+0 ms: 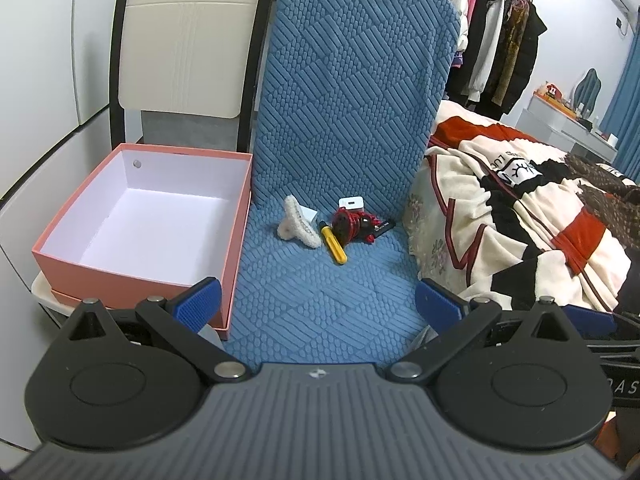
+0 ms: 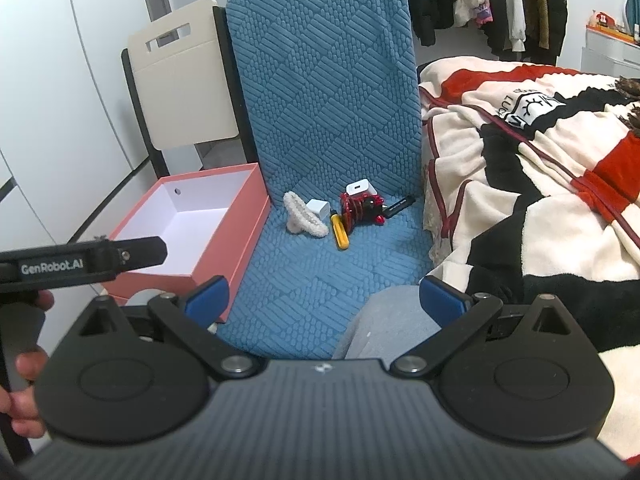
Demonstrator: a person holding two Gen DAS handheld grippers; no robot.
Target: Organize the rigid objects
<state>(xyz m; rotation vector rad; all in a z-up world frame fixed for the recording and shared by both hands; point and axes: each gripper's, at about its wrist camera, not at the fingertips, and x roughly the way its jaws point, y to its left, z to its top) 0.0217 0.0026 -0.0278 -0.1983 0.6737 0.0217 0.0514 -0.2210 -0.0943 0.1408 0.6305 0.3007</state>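
Small objects lie at the back of a blue chair seat (image 1: 320,292): a fluffy white hair claw (image 1: 298,227), a yellow-handled tool (image 1: 334,244), a red and black gadget (image 1: 354,226), two white chargers (image 1: 351,203) and a black stick (image 1: 384,227). They also show in the right wrist view: the claw (image 2: 303,220), the yellow tool (image 2: 339,233), the red gadget (image 2: 360,208). An empty pink box (image 1: 140,224) stands left of the seat. My left gripper (image 1: 318,300) and right gripper (image 2: 324,296) are open and empty, well short of the pile.
A cream chair (image 1: 180,40) stands behind the box. A bed with a red, black and cream blanket (image 1: 520,208) lies right of the blue chair. A clothes rack (image 1: 496,20) is behind. The left gripper's body (image 2: 80,266) juts over the box in the right wrist view.
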